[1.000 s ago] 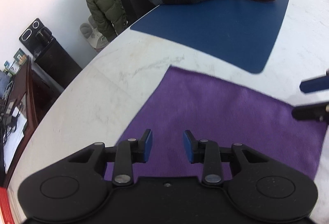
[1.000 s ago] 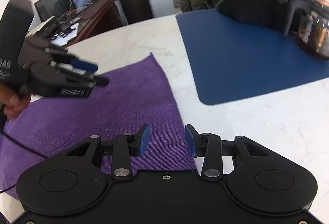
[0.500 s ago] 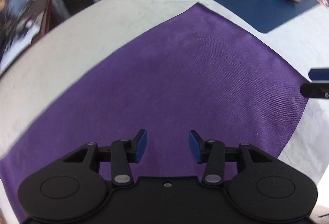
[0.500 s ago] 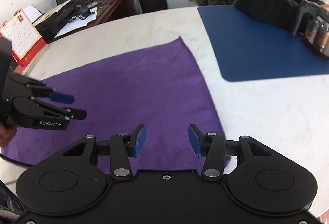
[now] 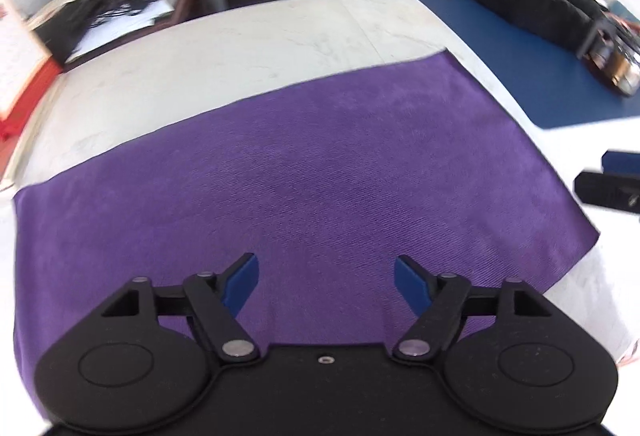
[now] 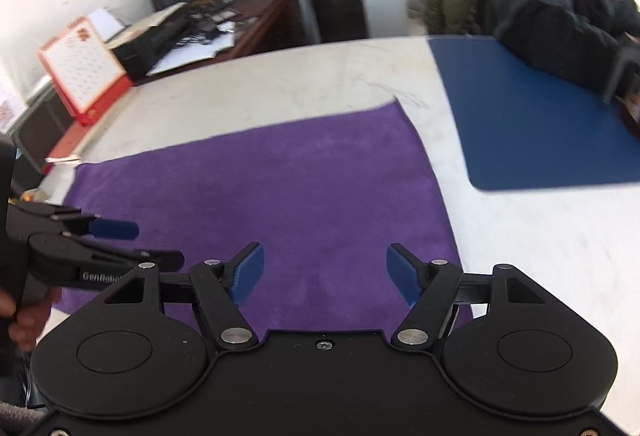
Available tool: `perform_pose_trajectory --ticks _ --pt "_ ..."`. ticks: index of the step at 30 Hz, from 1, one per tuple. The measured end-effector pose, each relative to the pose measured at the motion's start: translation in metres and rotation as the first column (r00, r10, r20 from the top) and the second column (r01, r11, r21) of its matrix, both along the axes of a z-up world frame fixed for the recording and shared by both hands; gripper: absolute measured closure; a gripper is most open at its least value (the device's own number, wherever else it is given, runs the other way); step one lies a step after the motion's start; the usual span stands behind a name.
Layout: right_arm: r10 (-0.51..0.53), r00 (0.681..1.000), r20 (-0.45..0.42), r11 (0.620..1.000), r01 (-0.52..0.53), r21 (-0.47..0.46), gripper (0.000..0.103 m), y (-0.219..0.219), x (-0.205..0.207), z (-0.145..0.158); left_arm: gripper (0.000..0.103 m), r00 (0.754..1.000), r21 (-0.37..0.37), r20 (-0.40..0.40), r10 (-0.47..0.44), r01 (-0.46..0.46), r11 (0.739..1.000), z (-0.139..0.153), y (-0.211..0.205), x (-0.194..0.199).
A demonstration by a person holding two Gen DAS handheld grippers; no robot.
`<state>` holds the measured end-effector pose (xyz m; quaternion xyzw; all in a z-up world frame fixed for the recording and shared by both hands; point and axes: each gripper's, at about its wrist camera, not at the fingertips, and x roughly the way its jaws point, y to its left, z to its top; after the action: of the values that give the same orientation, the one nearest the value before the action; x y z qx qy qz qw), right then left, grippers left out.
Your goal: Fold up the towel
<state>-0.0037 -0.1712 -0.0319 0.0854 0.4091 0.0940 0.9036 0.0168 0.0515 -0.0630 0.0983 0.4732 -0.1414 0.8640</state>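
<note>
A purple towel (image 5: 304,171) lies spread flat on the white marble table (image 5: 248,55); the right wrist view also shows the towel (image 6: 288,187). My left gripper (image 5: 324,284) hovers over the towel's near part, its jaws opening with nothing between the blue pads. My right gripper (image 6: 324,272) hangs over the towel's near right part, jaws also opening and empty. The left gripper (image 6: 136,244) enters the right wrist view from the left, a hand on its grip. The right gripper's fingertips (image 5: 612,175) show at the right edge of the left wrist view.
A blue mat (image 6: 532,115) lies on the table to the right of the towel, with a seated person (image 6: 560,3) leaning on it and a glass pot (image 5: 616,63) by their hand. A desk calendar (image 6: 80,71) and a cluttered desk (image 6: 208,23) stand beyond the table's far edge.
Both grippers' jaws have spread wider. The left gripper has swung left and rolled, so the whole towel now fills its view. The right gripper has risen a little.
</note>
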Motion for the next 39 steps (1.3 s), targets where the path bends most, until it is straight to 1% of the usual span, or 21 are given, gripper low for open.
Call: perform_pose_trajectory --ticks 1,3,4,5,6,7,8,10,13,14,15,17,18,20,22,24,25,28,31,34,39 --pt "0.02 0.999 0.027 1.0 -0.021 0.007 0.035 -0.004 -0.002 0.01 0.028 1.0 -0.01 0.008 0.018 -0.018 1.0 0.005 -0.003 -0.005" --pt "0.047 0.992 0.114 0.999 -0.048 0.003 0.021 -0.014 -0.012 0.034 0.023 0.999 -0.02 0.03 0.041 -0.04 0.999 0.011 -0.007 -0.015" --pt "0.059 0.985 0.164 0.998 -0.059 -0.002 0.004 -0.018 -0.017 0.044 0.021 0.997 -0.02 0.048 0.052 -0.051 0.999 0.014 -0.011 -0.021" --pt "0.071 0.972 0.223 0.997 -0.075 0.007 0.0 -0.024 -0.023 0.05 0.02 0.996 -0.019 0.061 0.061 -0.06 0.998 0.016 -0.013 -0.026" --pt "0.083 0.956 0.28 0.996 -0.091 0.016 0.0 -0.03 -0.029 0.055 0.02 0.995 -0.017 0.06 0.076 -0.075 0.997 0.017 -0.014 -0.028" --pt "0.091 0.949 0.304 0.992 -0.112 0.055 0.0 -0.04 -0.031 0.054 0.02 0.993 -0.013 0.051 0.102 -0.102 0.995 0.017 -0.014 -0.031" --pt "0.098 0.956 0.278 0.987 -0.129 0.099 0.0 -0.049 -0.028 0.049 0.02 0.991 -0.011 0.037 0.129 -0.128 0.992 0.016 -0.014 -0.033" --pt "0.081 0.973 0.215 0.988 -0.107 0.112 0.0 -0.058 -0.022 0.042 0.02 0.983 0.005 0.017 0.182 -0.182 0.983 0.015 -0.013 -0.038" --pt "0.059 0.968 0.245 0.991 -0.086 0.102 0.0 -0.071 -0.025 0.042 0.02 0.964 0.054 0.005 0.267 -0.267 0.962 0.01 -0.005 -0.045" --pt "0.072 0.957 0.28 0.99 -0.104 0.1 0.0 -0.077 -0.028 0.038 0.02 0.955 0.07 -0.009 0.298 -0.296 0.952 0.008 0.001 -0.047" --pt "0.079 0.956 0.284 0.989 -0.11 0.096 0.0 -0.08 -0.028 0.035 0.02 0.944 0.086 -0.021 0.328 -0.325 0.942 0.006 0.007 -0.049" --pt "0.082 0.972 0.221 0.993 -0.099 0.067 0.0 -0.085 -0.02 0.021 0.02 0.917 0.116 -0.04 0.396 -0.39 0.914 0.003 0.024 -0.053" --pt "0.086 0.977 0.193 0.992 -0.102 0.074 0.0 -0.088 -0.017 0.015 0.02 0.901 0.13 -0.048 0.432 -0.423 0.897 0.003 0.034 -0.055" --pt "0.097 0.983 0.155 0.99 -0.112 0.086 0.0 -0.091 -0.013 0.004 0.019 0.857 0.144 -0.058 0.512 -0.5 0.854 0.003 0.059 -0.059" --pt "0.116 0.984 0.136 0.991 -0.124 0.056 0.0 -0.089 -0.012 -0.005 0.019 0.817 0.149 -0.059 0.574 -0.561 0.814 0.004 0.084 -0.06" --pt "0.133 0.985 0.112 0.991 -0.135 0.003 0.0 -0.081 -0.01 -0.011 0.018 0.796 0.148 -0.055 0.603 -0.59 0.793 0.005 0.102 -0.06" --pt "0.142 0.985 0.099 0.99 -0.142 -0.014 0.0 -0.077 -0.009 -0.013 0.018 0.792 0.147 -0.053 0.608 -0.596 0.789 0.005 0.108 -0.06" --pt "0.173 0.982 0.076 0.985 -0.171 -0.025 0.0 -0.061 -0.009 -0.014 0.018 0.778 0.152 -0.045 0.626 -0.614 0.774 0.004 0.132 -0.058" --pt "0.19 0.98 0.065 0.981 -0.187 -0.055 0.0 -0.041 -0.011 -0.009 0.018 0.756 0.161 -0.045 0.653 -0.639 0.752 0.003 0.162 -0.055" --pt "0.209 0.976 0.053 0.977 -0.206 -0.056 0.0 -0.019 -0.011 -0.006 0.018 0.718 0.13 -0.02 0.696 -0.688 0.714 0.003 0.206 -0.052" --pt "0.261 0.964 0.049 0.964 -0.258 -0.066 0.0 0.03 -0.001 0.003 0.018 0.683 0.093 0.019 0.73 -0.729 0.679 0.004 0.278 -0.046"
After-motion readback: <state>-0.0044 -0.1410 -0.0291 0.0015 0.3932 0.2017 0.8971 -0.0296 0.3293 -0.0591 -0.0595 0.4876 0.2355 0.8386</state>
